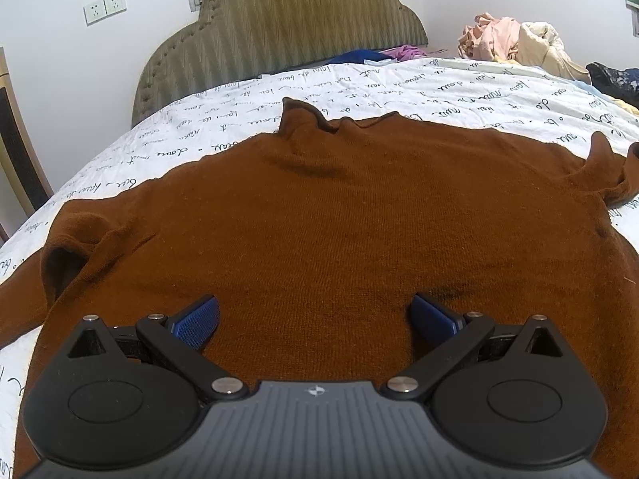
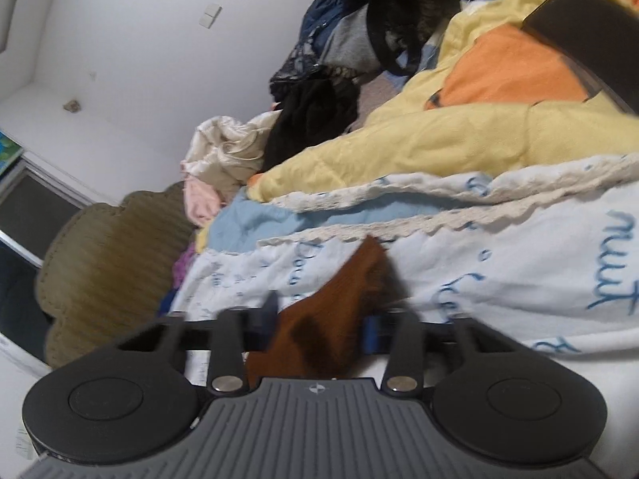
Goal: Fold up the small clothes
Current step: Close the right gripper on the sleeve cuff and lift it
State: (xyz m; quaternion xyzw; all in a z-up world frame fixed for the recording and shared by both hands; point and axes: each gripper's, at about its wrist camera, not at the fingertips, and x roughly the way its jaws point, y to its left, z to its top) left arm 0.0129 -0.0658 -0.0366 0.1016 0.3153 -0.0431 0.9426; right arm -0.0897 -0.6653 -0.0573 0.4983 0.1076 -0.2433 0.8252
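Spread flat across the bed, the brown sweater (image 1: 339, 215) fills most of the left wrist view — a fine-knit, rust-brown pullover lying with its collar (image 1: 307, 117) at the far side, pointing toward the olive headboard (image 1: 279, 40). The collar stands up a little in soft, uneven folds. One sleeve runs off to the near left, its cuff (image 1: 60, 259) gaping open and dark inside; the other sleeve bunches at the far right edge. The body lies mostly smooth, with a shallow crease just below the collar and a darker smudge near the right blue pad.

Under it is a white bedsheet (image 1: 439, 88) printed with cursive handwriting. A heap of pale and pink clothes (image 1: 515, 40) sits at the far right corner of the bed.

The left gripper (image 1: 315, 319) hovers over the sweater's near part with its jaws spread wide and nothing between them; whether the pads touch the knit is not clear.

The right gripper (image 2: 319, 327) has its jaws drawn in on a fold of the same brown knit (image 2: 339, 303) — the cloth rises in a peak between the fingers, blurred at the edges. Beyond it lie the printed sheet with its lace trim and a yellow and orange quilt (image 2: 459, 127), with dark garments piled at the far side.
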